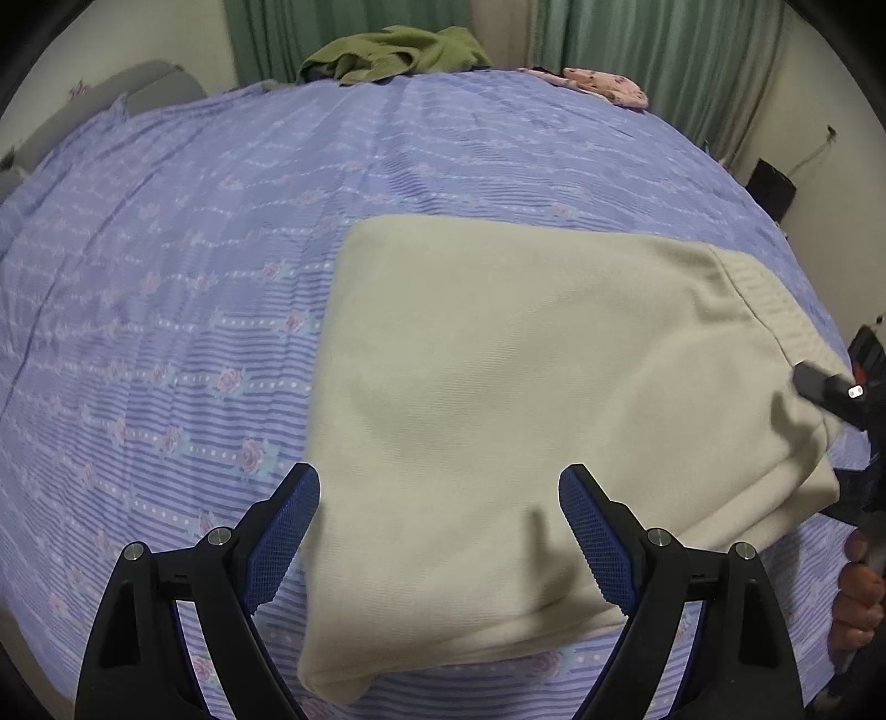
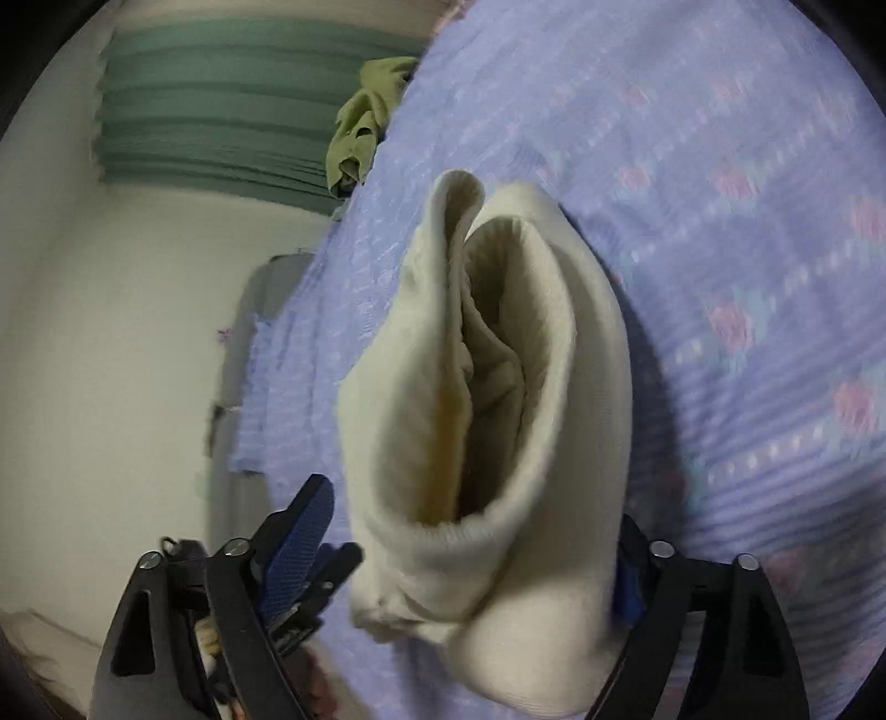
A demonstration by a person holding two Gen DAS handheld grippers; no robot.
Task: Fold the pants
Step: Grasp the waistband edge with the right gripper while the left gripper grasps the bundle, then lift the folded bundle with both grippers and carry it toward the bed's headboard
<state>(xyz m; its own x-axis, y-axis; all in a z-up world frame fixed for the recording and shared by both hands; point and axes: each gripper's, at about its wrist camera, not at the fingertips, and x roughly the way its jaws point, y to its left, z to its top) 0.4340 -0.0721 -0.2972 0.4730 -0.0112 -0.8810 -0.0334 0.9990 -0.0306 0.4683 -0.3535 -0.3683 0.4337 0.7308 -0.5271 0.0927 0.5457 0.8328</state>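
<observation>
The cream pants [image 1: 498, 399], folded into a thick pad, are lying on the purple floral bedspread [image 1: 166, 277] (green clothes [image 1: 387, 52] sitting at its far edge). The left gripper [image 1: 440, 543] is hovering wide open above them; the right gripper [image 2: 476, 559] is also gaping wide around their ribbed end.

I see right gripper [image 1: 830, 387] cut off at frame edge | its right finger [image 2: 628, 576] hidden behind pants [image 2: 498, 415] | bedspread [image 2: 747, 249] blurred
</observation>
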